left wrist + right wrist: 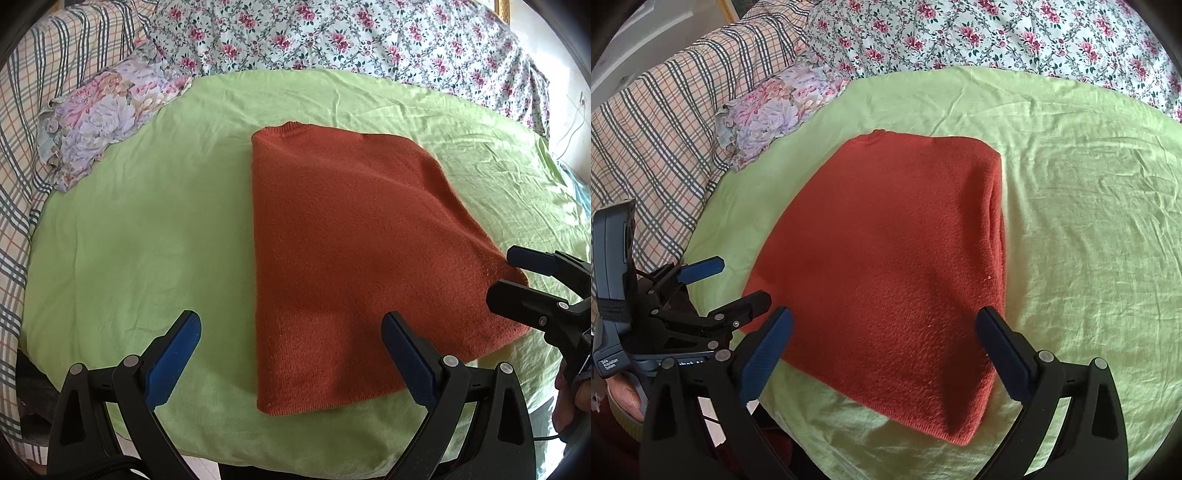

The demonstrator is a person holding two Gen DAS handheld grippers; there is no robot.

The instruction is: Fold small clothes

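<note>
Both grippers, left gripper [291, 354] and right gripper [886, 350], hover wide open and empty at the sweater's [343, 240] near hem; each should pinch all layers squarely.

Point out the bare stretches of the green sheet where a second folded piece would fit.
Widest bare patch: green sheet right of the orange sweater, up to the rose-print bedding. Second patch: left of the sweater, below the floral pillow. Crowded: the near edge, where the left hand-held gripper and right hand-held gripper hover open.
</note>
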